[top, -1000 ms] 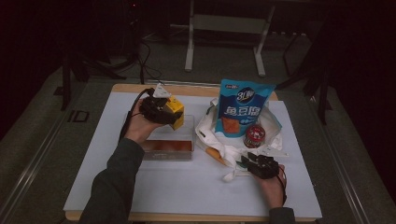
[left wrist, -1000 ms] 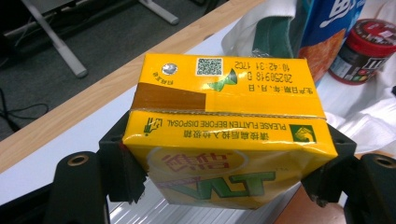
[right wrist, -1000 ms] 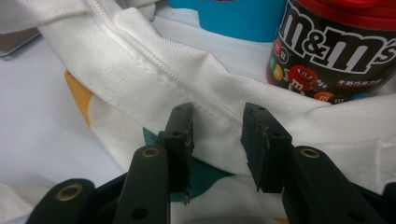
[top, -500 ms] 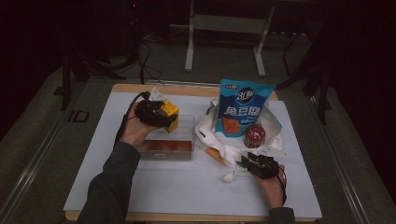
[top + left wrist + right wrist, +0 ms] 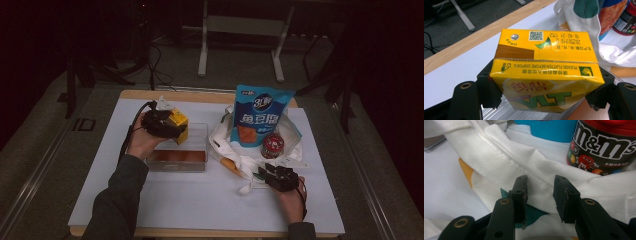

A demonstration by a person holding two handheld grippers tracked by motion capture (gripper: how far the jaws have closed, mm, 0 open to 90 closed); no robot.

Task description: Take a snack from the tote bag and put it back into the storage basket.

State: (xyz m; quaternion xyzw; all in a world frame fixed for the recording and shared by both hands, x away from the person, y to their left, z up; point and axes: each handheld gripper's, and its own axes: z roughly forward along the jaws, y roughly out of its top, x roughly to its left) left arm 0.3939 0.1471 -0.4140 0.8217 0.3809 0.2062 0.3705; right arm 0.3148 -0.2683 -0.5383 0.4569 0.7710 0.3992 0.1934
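High view, from the left: the left hand-held gripper (image 5: 167,125) clamps a yellow drink carton (image 5: 178,126) above a clear tray (image 5: 200,131). Beside it, a white cloth bag (image 5: 245,162) holds a blue snack pouch (image 5: 260,117) and candy jar (image 5: 273,145). The right hand-held gripper (image 5: 266,172), jaws partly apart, rests on the bag's fabric.

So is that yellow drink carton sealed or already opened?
Sealed, as far as shows: in the left gripper view the yellow drink carton has its round foil straw spot intact and no straw in it, held in the left gripper.
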